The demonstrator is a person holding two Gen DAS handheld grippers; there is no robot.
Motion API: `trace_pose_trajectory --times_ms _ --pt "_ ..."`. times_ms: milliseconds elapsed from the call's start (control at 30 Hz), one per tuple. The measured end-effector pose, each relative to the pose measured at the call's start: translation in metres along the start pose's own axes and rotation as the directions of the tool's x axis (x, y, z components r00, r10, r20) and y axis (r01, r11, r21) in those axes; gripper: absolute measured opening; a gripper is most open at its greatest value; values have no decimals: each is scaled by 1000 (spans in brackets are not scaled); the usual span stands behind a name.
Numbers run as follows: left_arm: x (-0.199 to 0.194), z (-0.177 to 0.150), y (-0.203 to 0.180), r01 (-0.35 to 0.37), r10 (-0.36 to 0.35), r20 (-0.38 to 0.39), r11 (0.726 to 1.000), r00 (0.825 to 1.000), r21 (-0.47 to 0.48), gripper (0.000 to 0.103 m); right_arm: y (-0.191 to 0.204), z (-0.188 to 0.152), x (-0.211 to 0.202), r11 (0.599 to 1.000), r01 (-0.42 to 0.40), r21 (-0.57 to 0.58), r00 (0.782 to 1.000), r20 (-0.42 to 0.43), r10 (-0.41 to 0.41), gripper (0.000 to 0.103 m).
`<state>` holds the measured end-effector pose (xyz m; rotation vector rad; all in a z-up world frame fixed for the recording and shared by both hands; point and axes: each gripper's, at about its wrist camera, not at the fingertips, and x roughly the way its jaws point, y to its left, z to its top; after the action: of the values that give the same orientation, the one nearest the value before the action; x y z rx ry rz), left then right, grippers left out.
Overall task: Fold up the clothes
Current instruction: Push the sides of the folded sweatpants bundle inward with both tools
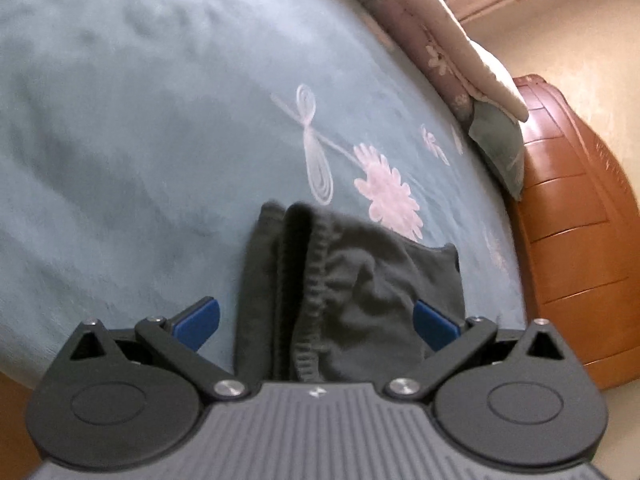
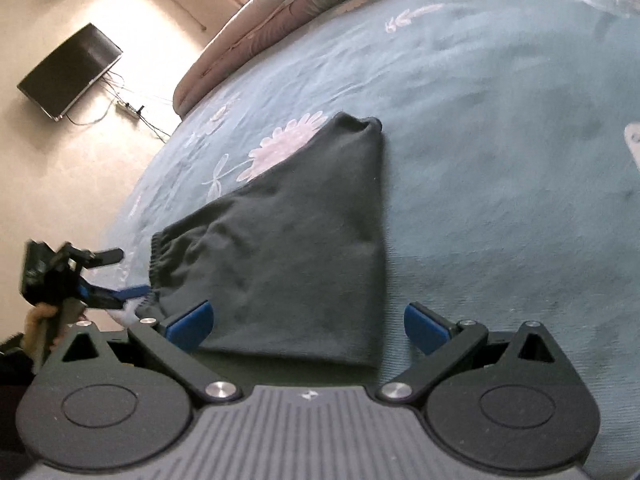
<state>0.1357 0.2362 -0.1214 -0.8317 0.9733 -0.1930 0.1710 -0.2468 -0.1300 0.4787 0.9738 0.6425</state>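
Observation:
A dark grey folded garment (image 2: 296,240) with an elastic waistband lies flat on the teal bedspread (image 2: 500,140). My right gripper (image 2: 306,326) stands open over its near edge, blue pads (image 2: 192,322) wide apart and empty. In the left wrist view the same garment (image 1: 352,300) shows its gathered waistband end between the fingers of my open left gripper (image 1: 316,322), which holds nothing. The left gripper (image 2: 116,280) also appears at the left edge of the right wrist view, open at the waistband side, held by a hand.
The bedspread (image 1: 140,140) has pink flower prints. A rolled quilt (image 1: 448,52) and pillow lie at the far side by a wooden headboard (image 1: 572,240). A wall-mounted TV (image 2: 70,70) hangs beyond the bed edge.

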Motion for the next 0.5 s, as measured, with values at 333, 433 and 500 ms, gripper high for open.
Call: trace_pose_trajectory --times_ms 333,433,500 --pt "34 17 5 119 -121 -47 992 992 -41 102 -9 8 8 995 -67 68 998 13 67 103" --pt "42 25 4 145 -147 -45 988 988 -43 102 -12 11 12 993 -83 86 996 25 82 103" --pt "43 27 7 169 -172 -45 984 984 -58 102 -13 12 13 991 -94 94 995 35 91 103"
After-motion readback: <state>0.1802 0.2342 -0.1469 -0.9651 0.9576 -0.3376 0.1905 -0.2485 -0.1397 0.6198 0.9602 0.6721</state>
